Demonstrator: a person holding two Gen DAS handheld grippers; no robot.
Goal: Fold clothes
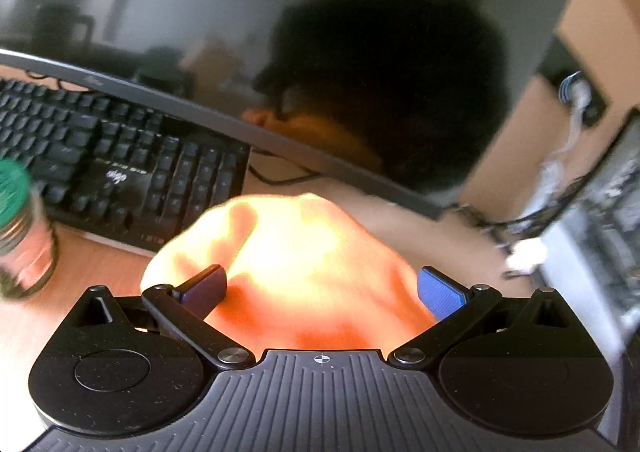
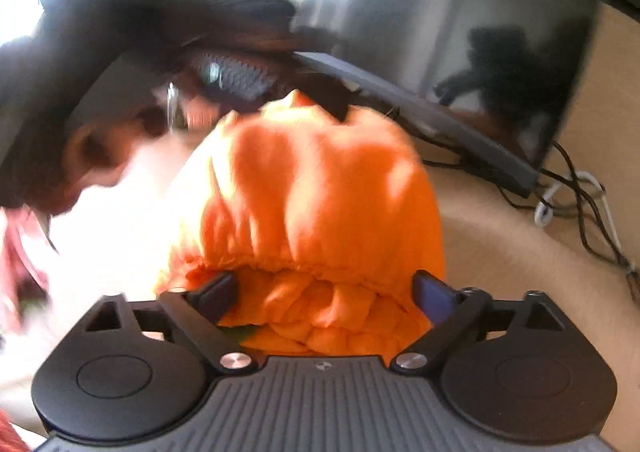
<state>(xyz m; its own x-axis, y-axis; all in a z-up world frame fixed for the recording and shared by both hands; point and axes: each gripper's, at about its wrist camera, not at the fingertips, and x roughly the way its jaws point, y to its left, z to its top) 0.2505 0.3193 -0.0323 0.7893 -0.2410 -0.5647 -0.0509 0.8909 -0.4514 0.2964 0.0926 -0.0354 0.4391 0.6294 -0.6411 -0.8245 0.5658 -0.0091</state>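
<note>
An orange garment (image 1: pixel 288 252) lies bunched in a heap on the desk, its gathered waistband facing the right wrist camera (image 2: pixel 320 192). My left gripper (image 1: pixel 322 290) stands open, its blue pads wide apart on either side of the near part of the heap. My right gripper (image 2: pixel 326 290) is open too, fingers spread wide, with crumpled orange folds lying loose between them. The left gripper's blurred dark body (image 2: pixel 232 76) hangs over the far top of the heap in the right wrist view. Both views are blurred.
A large dark monitor (image 1: pixel 280 32) stands just behind the garment, with a black keyboard (image 1: pixel 120 156) under it at the left. A green-lidded jar (image 1: pixel 20 228) stands at the left on the wooden desk (image 1: pixel 100 264). Cables (image 2: pixel 580 204) trail at the right.
</note>
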